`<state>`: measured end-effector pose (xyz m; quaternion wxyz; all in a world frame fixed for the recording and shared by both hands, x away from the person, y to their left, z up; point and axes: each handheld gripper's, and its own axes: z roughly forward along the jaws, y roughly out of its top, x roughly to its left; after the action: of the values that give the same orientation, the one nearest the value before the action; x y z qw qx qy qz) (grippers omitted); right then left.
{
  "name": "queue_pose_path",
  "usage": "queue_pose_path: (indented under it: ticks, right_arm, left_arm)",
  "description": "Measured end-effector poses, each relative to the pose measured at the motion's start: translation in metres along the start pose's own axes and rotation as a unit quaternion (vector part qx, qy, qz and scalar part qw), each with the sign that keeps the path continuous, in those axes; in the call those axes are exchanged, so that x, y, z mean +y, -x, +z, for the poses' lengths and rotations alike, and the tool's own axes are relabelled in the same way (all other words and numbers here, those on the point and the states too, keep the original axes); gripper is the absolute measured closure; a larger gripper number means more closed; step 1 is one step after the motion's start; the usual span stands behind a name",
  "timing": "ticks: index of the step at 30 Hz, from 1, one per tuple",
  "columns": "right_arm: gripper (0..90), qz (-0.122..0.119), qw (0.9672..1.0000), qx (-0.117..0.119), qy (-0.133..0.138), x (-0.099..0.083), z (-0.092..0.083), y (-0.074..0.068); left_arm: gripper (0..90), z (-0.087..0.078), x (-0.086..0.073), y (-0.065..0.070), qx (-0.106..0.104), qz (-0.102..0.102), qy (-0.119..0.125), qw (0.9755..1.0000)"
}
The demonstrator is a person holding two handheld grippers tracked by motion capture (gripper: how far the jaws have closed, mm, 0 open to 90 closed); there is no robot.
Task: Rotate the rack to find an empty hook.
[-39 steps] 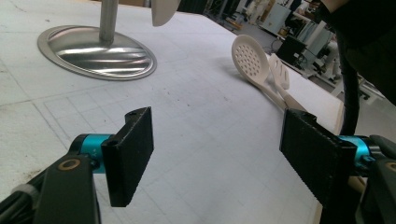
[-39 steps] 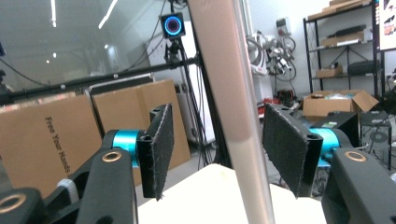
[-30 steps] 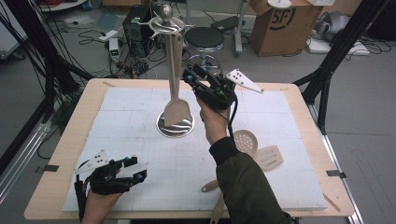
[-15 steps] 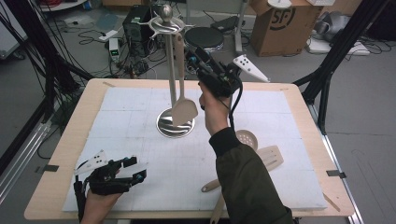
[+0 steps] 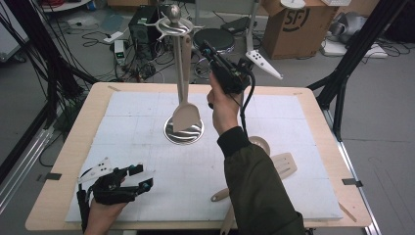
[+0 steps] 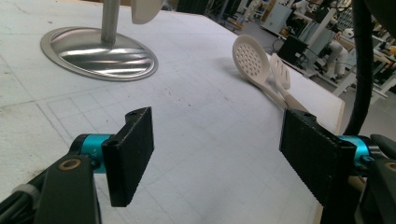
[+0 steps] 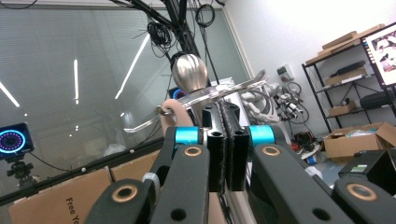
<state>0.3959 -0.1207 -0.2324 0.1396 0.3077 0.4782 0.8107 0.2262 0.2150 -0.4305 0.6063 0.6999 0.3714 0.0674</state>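
A metal utensil stand (image 5: 183, 133) rises from a round base at the table's middle. A beige spatula (image 5: 185, 115) hangs from one of its top hooks, its blade just above the base. My right gripper (image 5: 204, 48) is raised beside the top of the stand, to the right of the spatula's handle. Its jaws have just been closing and now meet with nothing between them. In the right gripper view, the shut right gripper (image 7: 226, 109) sits in front of the stand's knob (image 7: 189, 72) and the spatula's handle (image 7: 172, 119). My left gripper (image 5: 143, 177) rests open near the table's front left.
A perforated spoon (image 5: 259, 143) and a slotted turner (image 5: 284, 164) lie on the white mat at the right, partly behind the sleeve. In the left gripper view, the spoon (image 6: 252, 58) and the turner (image 6: 280, 77) lie beyond the open jaws. Cables, boxes and a stool stand behind the table.
The right hand has lifted its gripper from beside the spatula's lower handle up toward the stand's top, and its jaws have closed. The spatula swayed slightly. The left gripper has stayed put.
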Motion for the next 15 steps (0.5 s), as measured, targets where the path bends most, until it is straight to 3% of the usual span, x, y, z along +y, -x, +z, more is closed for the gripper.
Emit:
queue_pose_path:
  ticks: [7,15]
  right_arm:
    - [89.8,-0.004,0.9999,0.009,0.009,0.004,0.010,-0.009]
    - [89.8,-0.013,0.9999,-0.002,0.005,0.006,0.020,-0.015]
  left_arm:
    - [26.8,0.000,0.000,0.000,0.002,0.001,0.000,1.0000]
    - [26.8,-0.002,0.000,0.001,-0.002,0.001,0.004,1.0000]
